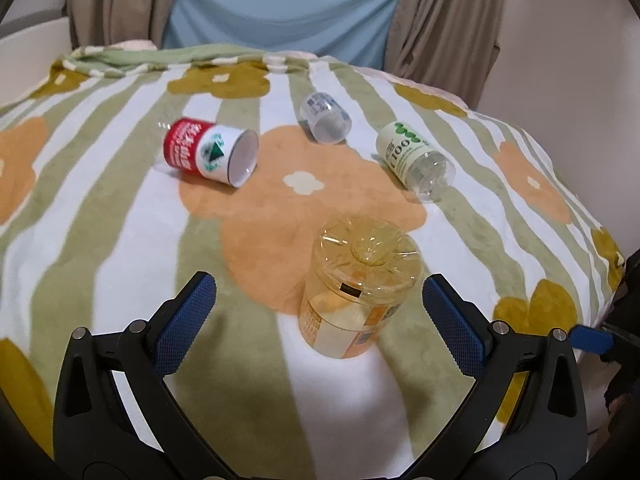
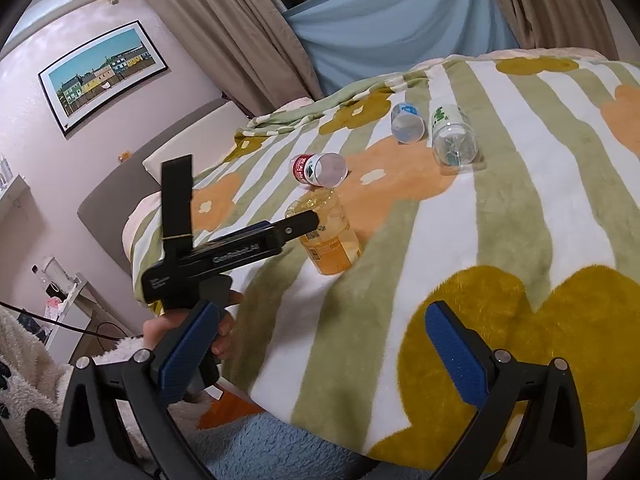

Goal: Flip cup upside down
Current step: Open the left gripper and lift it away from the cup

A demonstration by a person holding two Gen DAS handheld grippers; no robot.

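Note:
An orange see-through cup (image 1: 352, 292) stands upside down on the flowered blanket (image 1: 100, 240), its ribbed base on top. My left gripper (image 1: 320, 316) is open, its blue pads on either side of the cup and apart from it. In the right wrist view the same cup (image 2: 328, 236) stands beyond the left gripper's black finger (image 2: 296, 226). My right gripper (image 2: 320, 352) is open and empty, low over the blanket's near edge, well short of the cup.
Three more cups lie on their sides farther back: a red and white one (image 1: 210, 152), a clear one with a grey label (image 1: 326, 118), and a white and green one (image 1: 416, 160). Curtains hang behind. The bed edge drops off at left in the right wrist view.

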